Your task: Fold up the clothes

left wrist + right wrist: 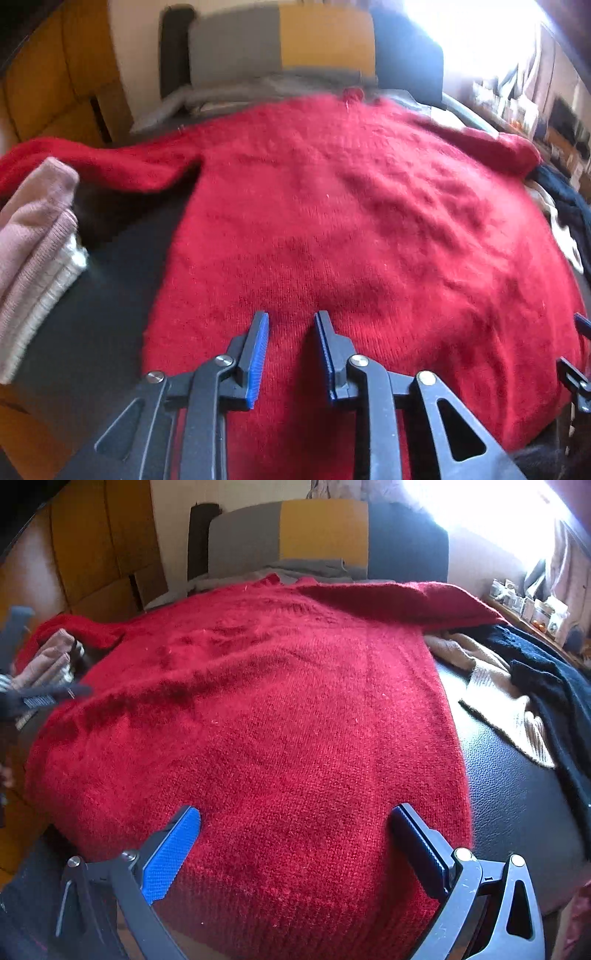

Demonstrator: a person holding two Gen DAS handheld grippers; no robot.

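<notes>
A fuzzy red sweater lies spread flat on a dark padded surface, hem nearest me. One sleeve stretches out to the left and the other sleeve runs to the right at the far end. My left gripper hovers low over the lower left part of the sweater. Its blue-padded fingers are a narrow gap apart, with nothing held between them. My right gripper is wide open above the hem on the right side, and its tip shows at the edge of the left wrist view.
A stack of folded pink and pale knitwear sits left of the sweater. Loose beige and dark navy garments lie to the right. Grey and yellow cushions stand behind. A shelf with small items lines the right wall.
</notes>
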